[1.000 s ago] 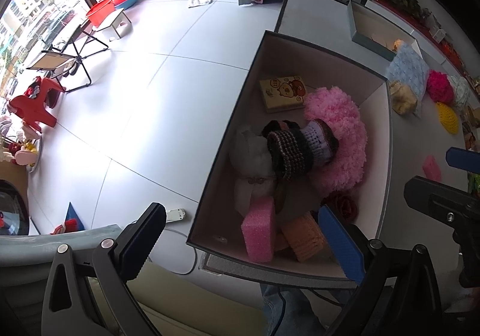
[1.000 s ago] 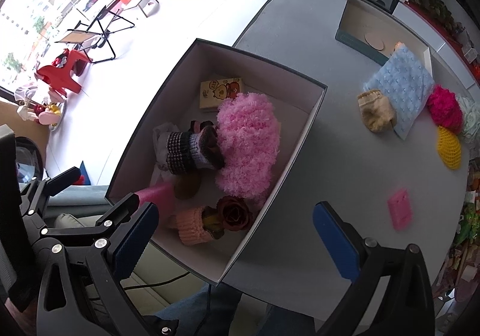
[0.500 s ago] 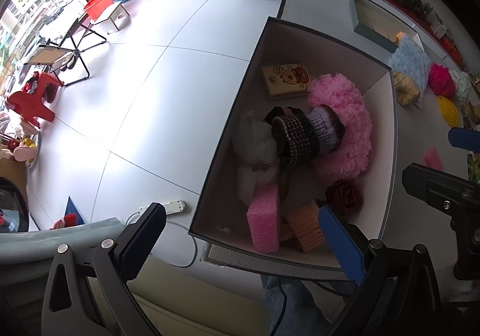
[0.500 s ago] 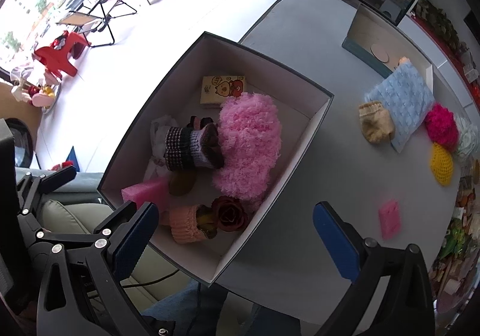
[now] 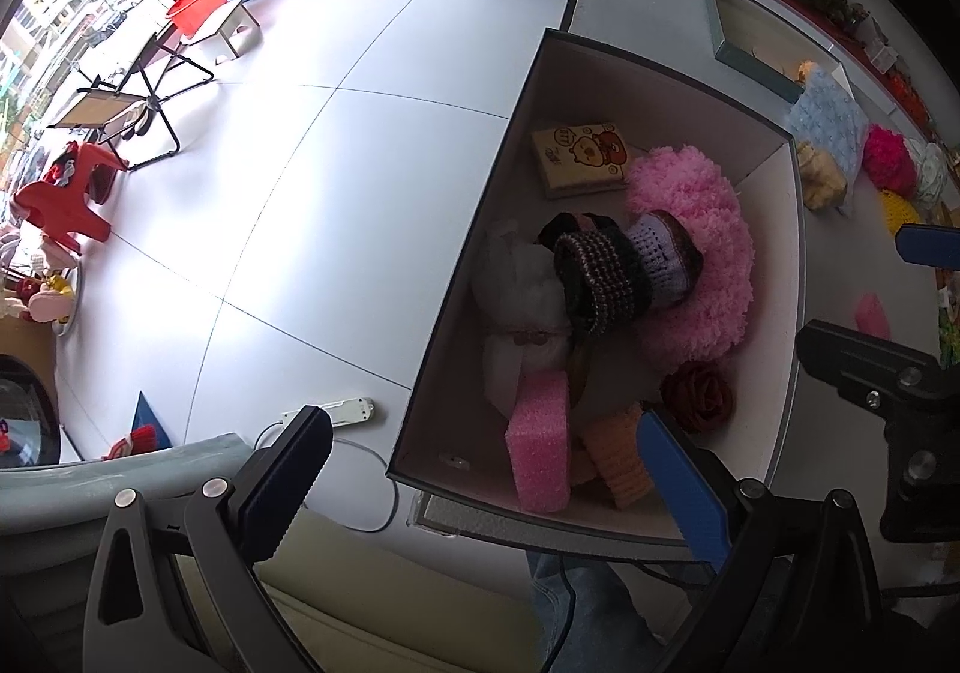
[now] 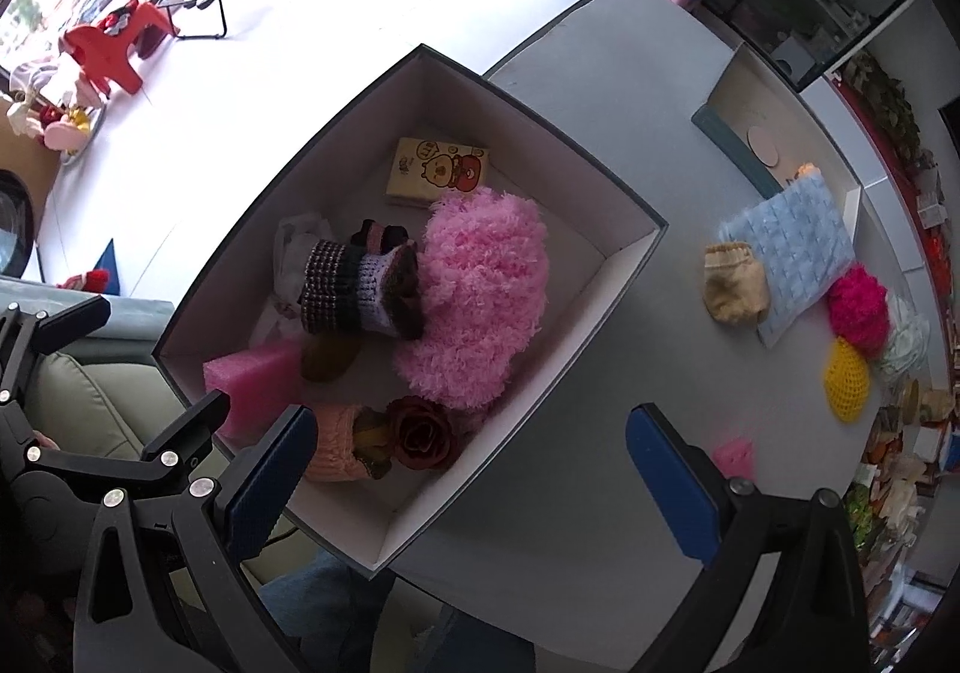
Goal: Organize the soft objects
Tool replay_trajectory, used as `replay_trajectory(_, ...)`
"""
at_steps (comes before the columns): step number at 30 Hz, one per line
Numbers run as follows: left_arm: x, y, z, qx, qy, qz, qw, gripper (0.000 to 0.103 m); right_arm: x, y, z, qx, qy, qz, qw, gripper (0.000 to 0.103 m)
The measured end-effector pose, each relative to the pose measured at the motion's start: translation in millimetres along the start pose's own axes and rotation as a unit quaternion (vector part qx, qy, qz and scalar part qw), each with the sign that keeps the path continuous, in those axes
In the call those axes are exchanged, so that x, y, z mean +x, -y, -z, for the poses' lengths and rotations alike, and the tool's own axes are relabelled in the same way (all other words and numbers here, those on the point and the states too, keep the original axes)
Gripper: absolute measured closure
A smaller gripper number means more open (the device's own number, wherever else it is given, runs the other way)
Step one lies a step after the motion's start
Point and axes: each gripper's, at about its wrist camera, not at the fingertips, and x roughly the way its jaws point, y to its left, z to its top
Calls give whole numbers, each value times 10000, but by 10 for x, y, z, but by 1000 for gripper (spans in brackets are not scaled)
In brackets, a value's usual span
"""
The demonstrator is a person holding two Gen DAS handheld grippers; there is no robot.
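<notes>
A dark-rimmed box (image 6: 630, 253) (image 5: 798, 277) stands at the table's near edge. It holds a fluffy pink piece (image 6: 480, 307) (image 5: 696, 247), a striped knit piece (image 6: 354, 289) (image 5: 618, 271), a pink sponge (image 5: 540, 439) (image 6: 252, 379), an orange knit piece (image 5: 618, 457), a dark red rose (image 6: 420, 433) (image 5: 699, 394) and a yellow bear box (image 6: 438, 172). My left gripper (image 5: 486, 481) is open and empty, above the box's near edge. My right gripper (image 6: 474, 481) is open and empty, above the box's near right corner.
On the table to the right lie a blue cloth (image 6: 792, 247), a tan knit piece (image 6: 735, 289), a magenta pompom (image 6: 858, 307), a yellow net piece (image 6: 846, 373) and a small pink sponge (image 6: 735, 457). A teal tray (image 6: 744, 132) stands behind. A sofa (image 6: 78, 397) is at the left.
Both grippers have risen and drawn back a little, so the box and table look smaller. Both stay open and empty. Nothing in the box has moved.
</notes>
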Motion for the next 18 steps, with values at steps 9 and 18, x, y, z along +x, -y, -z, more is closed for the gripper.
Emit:
replay_trajectory(9, 21, -7, -42, -16, -31, 27, 10000, 1, 42, -52, -60, -117, -63, 25, 9999, 0)
replay_trajectory(18, 51, 6, -70, -45, -80, 91, 9999, 1, 64, -63, -62, -144, -112, 1, 9998, 0)
